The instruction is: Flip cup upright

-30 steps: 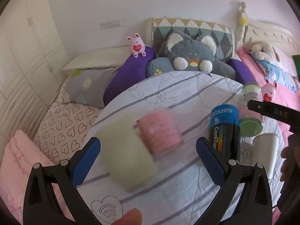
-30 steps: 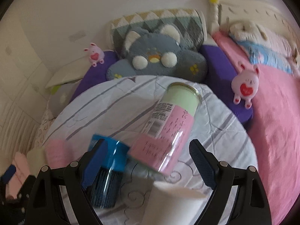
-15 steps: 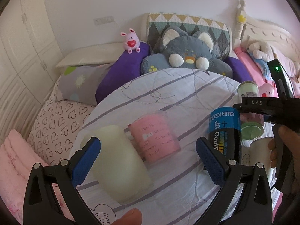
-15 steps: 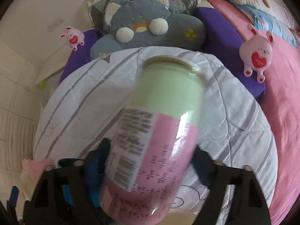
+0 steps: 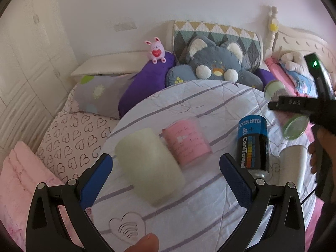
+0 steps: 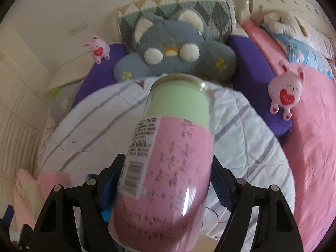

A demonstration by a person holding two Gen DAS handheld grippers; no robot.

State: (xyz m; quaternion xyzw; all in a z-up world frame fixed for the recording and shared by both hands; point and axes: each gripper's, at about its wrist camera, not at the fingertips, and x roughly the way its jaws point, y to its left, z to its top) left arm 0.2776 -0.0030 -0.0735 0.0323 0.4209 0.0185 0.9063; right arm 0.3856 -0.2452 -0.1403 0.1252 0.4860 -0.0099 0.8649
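Observation:
My right gripper [image 6: 168, 174] is shut on a tall glass cup [image 6: 168, 147] with a pink label and green inside, held lifted and tilted above the round table [image 6: 252, 147]. In the left wrist view that cup [image 5: 292, 126] shows at the right, in the right gripper [image 5: 298, 105]. My left gripper [image 5: 166, 168] is open, hovering over a pale yellow cup [image 5: 149, 163] and a pink cup [image 5: 187, 142], both lying on their sides on the striped cloth.
A black and blue CoolTime can [image 5: 253, 145] and a white cup [image 5: 292, 163] lie on the table at right. Cushions, a grey cat plush [image 5: 214, 67] and pink bunny toys [image 6: 285, 94] lie on the bed around the table.
The right gripper has closed on the pink-and-green cup and lifted it off the table. The left gripper has drifted slightly over the yellow and pink cups.

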